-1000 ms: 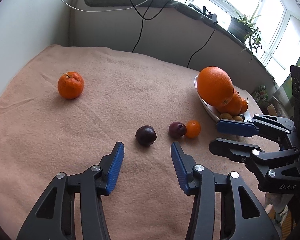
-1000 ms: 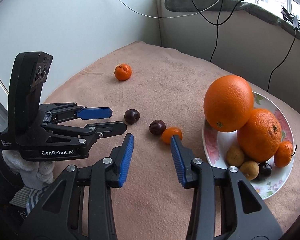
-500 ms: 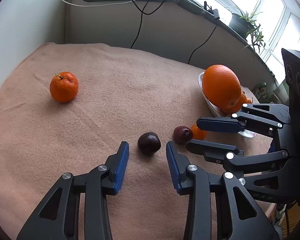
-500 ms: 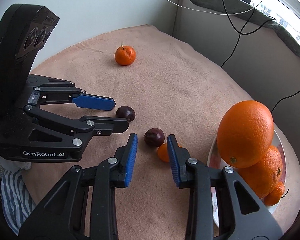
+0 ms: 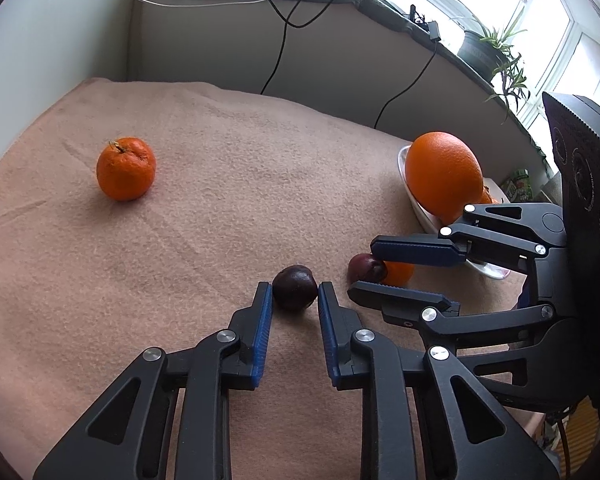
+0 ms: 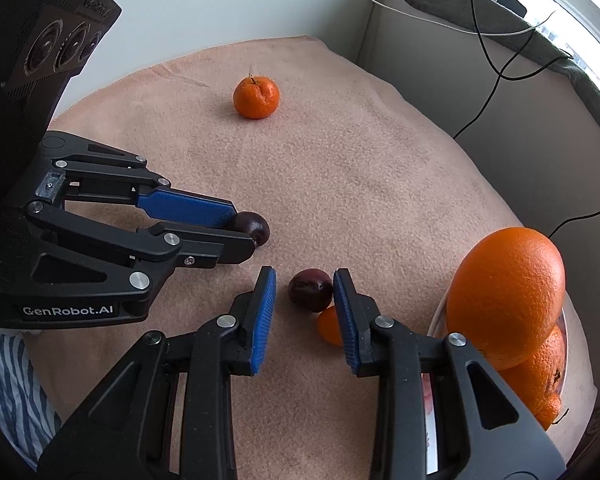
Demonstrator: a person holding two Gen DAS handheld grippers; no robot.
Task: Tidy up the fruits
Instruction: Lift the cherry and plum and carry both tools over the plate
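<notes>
Two dark plums lie on the peach cloth. My left gripper (image 5: 295,294) is open with its fingertips on either side of the left plum (image 5: 295,287), which also shows in the right wrist view (image 6: 254,227). My right gripper (image 6: 305,284) is open around the right plum (image 6: 311,289), with its right pad close to it. That plum also shows in the left wrist view (image 5: 366,268). A small mandarin (image 6: 329,326) touches it. A lone mandarin (image 5: 126,168) sits far left. A large orange (image 6: 506,294) is piled with other fruit on a white plate (image 5: 418,210).
The cloth-covered table ends at a wall on the far and left sides. Black cables (image 5: 282,20) hang down the back ledge. A potted plant (image 5: 492,54) stands on the windowsill at the right.
Both grippers have moved forward and down and narrowed. The left one now brackets the left plum, the right one the right plum. The fruits have not moved.
</notes>
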